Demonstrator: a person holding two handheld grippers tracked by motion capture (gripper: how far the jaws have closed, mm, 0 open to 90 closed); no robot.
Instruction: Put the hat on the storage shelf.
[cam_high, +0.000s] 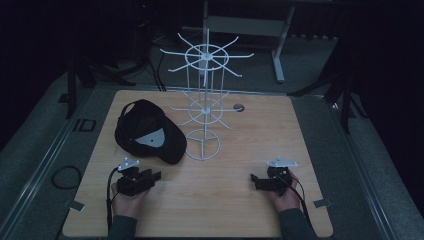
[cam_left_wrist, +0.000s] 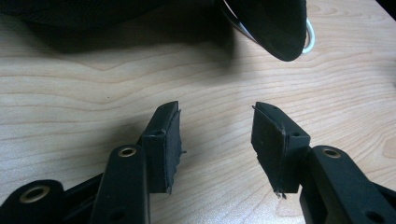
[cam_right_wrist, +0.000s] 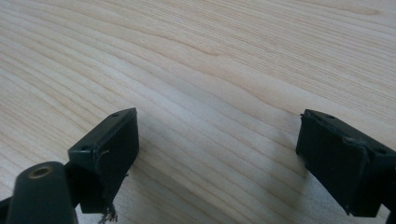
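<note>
Black cap (cam_high: 150, 131), seemingly grey-lined

Left claw (cam_high: 156, 176) gapes, jaws apart; right claw (cam_high: 254, 179) wider — both hand-held, low, pointing inward.

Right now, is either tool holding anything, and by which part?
Nothing is held. The left tool and the right tool both have open jaws with bare table between them; the cap lies untouched.
</note>
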